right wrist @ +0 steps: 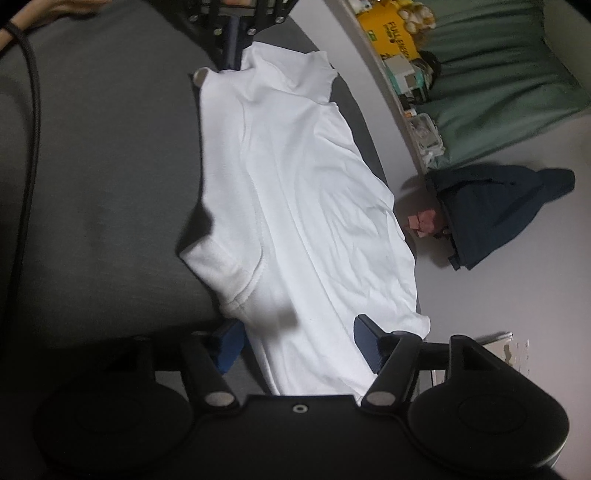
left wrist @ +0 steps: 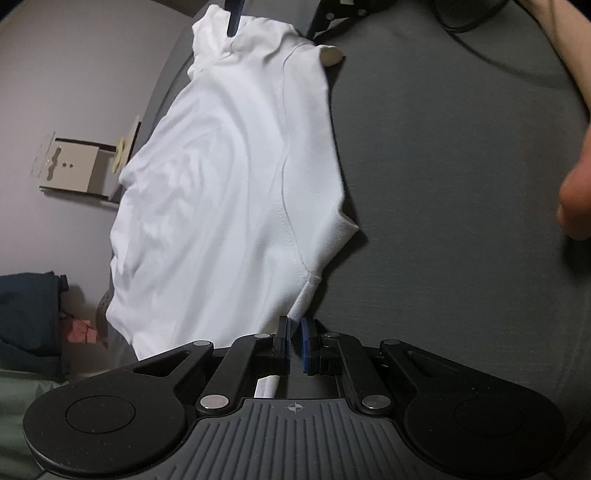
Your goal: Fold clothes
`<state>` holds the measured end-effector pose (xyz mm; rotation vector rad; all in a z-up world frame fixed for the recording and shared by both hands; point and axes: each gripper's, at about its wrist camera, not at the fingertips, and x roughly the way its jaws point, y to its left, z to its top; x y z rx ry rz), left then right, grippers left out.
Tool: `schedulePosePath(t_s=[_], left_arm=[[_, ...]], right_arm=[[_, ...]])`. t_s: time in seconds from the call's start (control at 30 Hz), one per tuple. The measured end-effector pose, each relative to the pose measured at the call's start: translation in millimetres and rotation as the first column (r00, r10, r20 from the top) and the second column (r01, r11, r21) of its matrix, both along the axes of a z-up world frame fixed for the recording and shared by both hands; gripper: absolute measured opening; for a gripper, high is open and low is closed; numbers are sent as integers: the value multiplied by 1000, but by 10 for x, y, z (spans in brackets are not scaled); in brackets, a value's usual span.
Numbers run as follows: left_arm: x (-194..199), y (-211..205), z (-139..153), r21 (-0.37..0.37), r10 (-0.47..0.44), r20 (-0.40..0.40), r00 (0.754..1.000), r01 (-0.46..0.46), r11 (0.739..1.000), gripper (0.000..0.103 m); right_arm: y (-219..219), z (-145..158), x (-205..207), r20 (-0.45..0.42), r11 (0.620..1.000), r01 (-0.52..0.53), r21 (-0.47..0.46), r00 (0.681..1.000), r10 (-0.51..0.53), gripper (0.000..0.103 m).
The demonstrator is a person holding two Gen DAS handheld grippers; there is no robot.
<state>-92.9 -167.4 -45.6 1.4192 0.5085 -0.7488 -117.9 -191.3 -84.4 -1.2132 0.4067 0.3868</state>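
A white T-shirt [left wrist: 221, 184] [right wrist: 306, 192] lies stretched along the edge of a dark grey padded surface [left wrist: 443, 184] [right wrist: 92, 184], one side reaching that edge. My left gripper [left wrist: 295, 332] is shut on a corner of the shirt near a sleeve seam. From the right wrist view it appears at the far end of the shirt [right wrist: 232, 51]. My right gripper [right wrist: 295, 339] is open, its blue fingers [right wrist: 225, 343] spread wide on either side of the other end of the cloth. In the left wrist view it is at the top [left wrist: 275, 26], straddling that end.
A black cable [right wrist: 33, 110] runs over the grey surface. A person's hand [left wrist: 576, 199] is at the right. Beside the surface, the pale floor [right wrist: 480, 295] holds a dark blue bag [right wrist: 498, 210], green fabric [right wrist: 498, 74] and a yellow box [right wrist: 391, 29].
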Motion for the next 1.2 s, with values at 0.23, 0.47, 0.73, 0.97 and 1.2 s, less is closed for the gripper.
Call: schedulePosePath(t_s=[0.23,0.47,0.73,0.97,1.2], left_arm=[[225,74,441,-158,154,-202,967,-187,970,5],[186,175,332,-82,116,-358,926,-155,984,5],[142,158,241,-1,41,-353,935,-45,999,5],[149,121,319,-4,36,-369,929,-40,999,14],[107,153,421,-73,-1,-390,921,-30,997,84]], right_arm=[[-8,7,-14,1,1000,13,18,1000,-13,65],[-27,31,10,-6,998,29,48,1000,-28,71],[-45,33,-3,-2,997,36,62,999,-36,72],[-57,36,5,-1,997,40,71,999,-40,74],[-71,48,19,-4,996,46,81,999,-46,76]])
